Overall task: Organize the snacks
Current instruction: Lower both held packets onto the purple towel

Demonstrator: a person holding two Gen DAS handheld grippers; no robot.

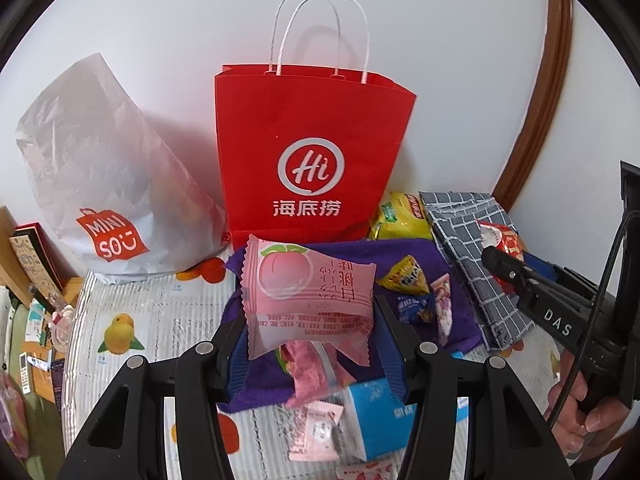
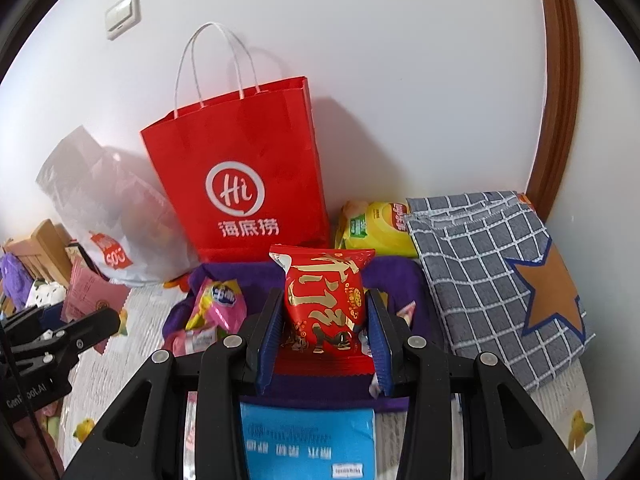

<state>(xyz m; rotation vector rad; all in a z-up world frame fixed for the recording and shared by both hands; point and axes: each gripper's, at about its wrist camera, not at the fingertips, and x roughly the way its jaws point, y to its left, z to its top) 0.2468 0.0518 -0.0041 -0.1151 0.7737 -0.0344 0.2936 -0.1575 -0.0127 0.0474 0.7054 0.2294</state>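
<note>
While clamped, pink peach packet [image 1: 308, 300]

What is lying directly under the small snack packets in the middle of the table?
A purple cloth lies under the loose small packets, spread on the fruit-print table cover. How far the cloth reaches is hidden by the pink peach packet in the left gripper.

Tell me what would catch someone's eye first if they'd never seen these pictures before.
Probably the tall red paper bag standing upright against the white wall, with its white handles and round logo. Next come the two packets held up in front of it: a pink peach packet in the left gripper and a red packet with gold lettering in the right gripper.
</note>
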